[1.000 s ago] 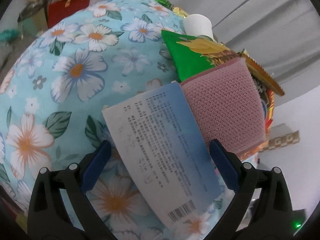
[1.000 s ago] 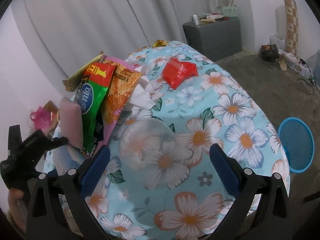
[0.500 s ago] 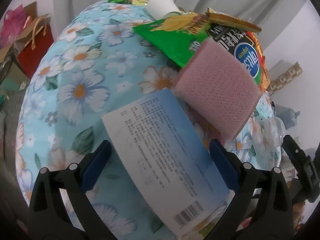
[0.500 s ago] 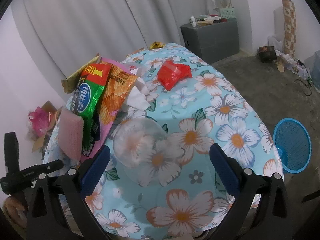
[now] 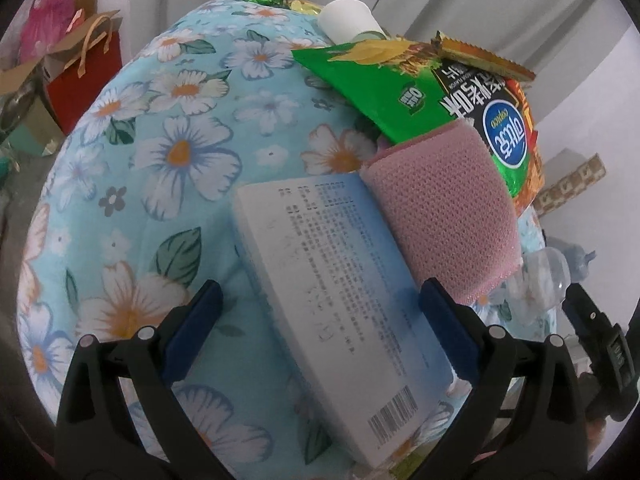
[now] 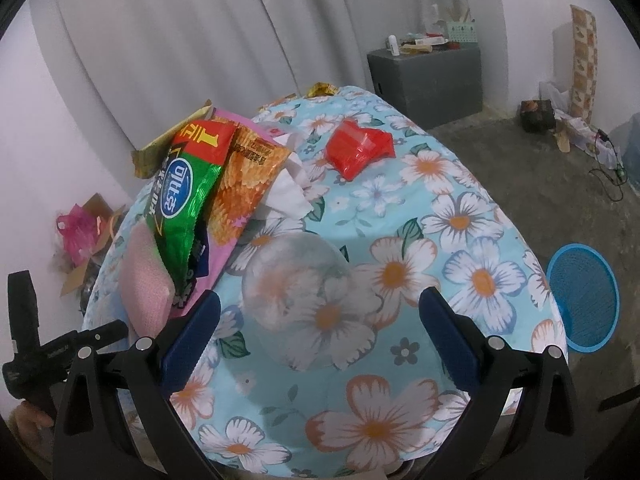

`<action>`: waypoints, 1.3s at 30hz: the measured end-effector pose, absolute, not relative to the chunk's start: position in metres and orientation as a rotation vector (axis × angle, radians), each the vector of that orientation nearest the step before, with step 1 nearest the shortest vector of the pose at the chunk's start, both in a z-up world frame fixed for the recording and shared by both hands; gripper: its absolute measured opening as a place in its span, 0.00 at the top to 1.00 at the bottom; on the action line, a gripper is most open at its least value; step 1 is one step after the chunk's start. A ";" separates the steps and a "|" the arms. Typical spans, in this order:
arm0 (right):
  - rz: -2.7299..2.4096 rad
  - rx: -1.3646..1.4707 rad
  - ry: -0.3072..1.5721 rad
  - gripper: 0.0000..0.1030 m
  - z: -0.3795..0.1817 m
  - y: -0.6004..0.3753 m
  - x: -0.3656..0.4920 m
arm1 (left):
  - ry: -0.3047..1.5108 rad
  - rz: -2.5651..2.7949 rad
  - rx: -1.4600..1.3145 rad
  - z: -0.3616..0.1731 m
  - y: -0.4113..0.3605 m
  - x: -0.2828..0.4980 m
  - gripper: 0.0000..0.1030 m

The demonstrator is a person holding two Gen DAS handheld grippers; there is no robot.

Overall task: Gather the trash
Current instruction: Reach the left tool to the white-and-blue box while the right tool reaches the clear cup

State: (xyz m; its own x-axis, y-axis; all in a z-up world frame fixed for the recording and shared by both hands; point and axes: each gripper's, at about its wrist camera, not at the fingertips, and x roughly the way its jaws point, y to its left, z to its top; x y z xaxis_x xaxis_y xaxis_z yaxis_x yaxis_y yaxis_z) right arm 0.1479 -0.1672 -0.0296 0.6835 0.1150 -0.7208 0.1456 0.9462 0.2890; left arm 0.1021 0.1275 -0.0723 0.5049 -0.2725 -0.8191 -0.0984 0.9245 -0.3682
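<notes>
My left gripper [image 5: 320, 328] is open over the table, its jaws either side of a flat white and blue box [image 5: 340, 300] lying on the floral tablecloth [image 5: 160, 168]. A pink sponge [image 5: 440, 216] leans on the box, under a green snack bag [image 5: 420, 92]. A white paper cup [image 5: 348, 20] lies behind. My right gripper [image 6: 320, 328] is open above a clear plastic bottle [image 6: 300, 284] lying on the cloth. The snack bags [image 6: 192, 192], crumpled tissue [image 6: 288, 192] and a red wrapper [image 6: 356, 148] lie beyond it.
A blue basket [image 6: 580, 300] sits on the floor right of the table. A grey cabinet [image 6: 428, 76] stands by the curtain. Gift bags and boxes [image 5: 68, 60] sit on the floor to the left. My left gripper's handle shows in the right wrist view [image 6: 48, 344].
The left gripper swung and drew back slightly, so the box and sponge now sit more upright in view. The right gripper rose a little and moved closer over the clear bottle.
</notes>
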 end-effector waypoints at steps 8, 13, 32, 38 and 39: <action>-0.017 0.336 0.823 0.06 -0.030 -0.167 0.148 | 0.997 -0.107 -0.396 -0.072 0.126 0.091 0.07; -0.019 0.343 0.825 0.06 -0.032 -0.168 0.145 | 0.955 -0.093 -0.376 -0.071 0.121 0.081 0.07; -0.026 0.319 0.819 0.06 -0.031 -0.162 0.147 | 0.877 -0.132 -0.253 -0.042 0.098 0.069 0.08; -0.024 0.303 0.821 0.06 -0.031 -0.157 0.148 | 0.896 -0.086 -0.191 -0.044 0.094 0.072 0.08; -0.025 0.303 0.822 0.06 -0.031 -0.157 0.148 | 0.900 -0.077 -0.180 -0.045 0.093 0.072 0.08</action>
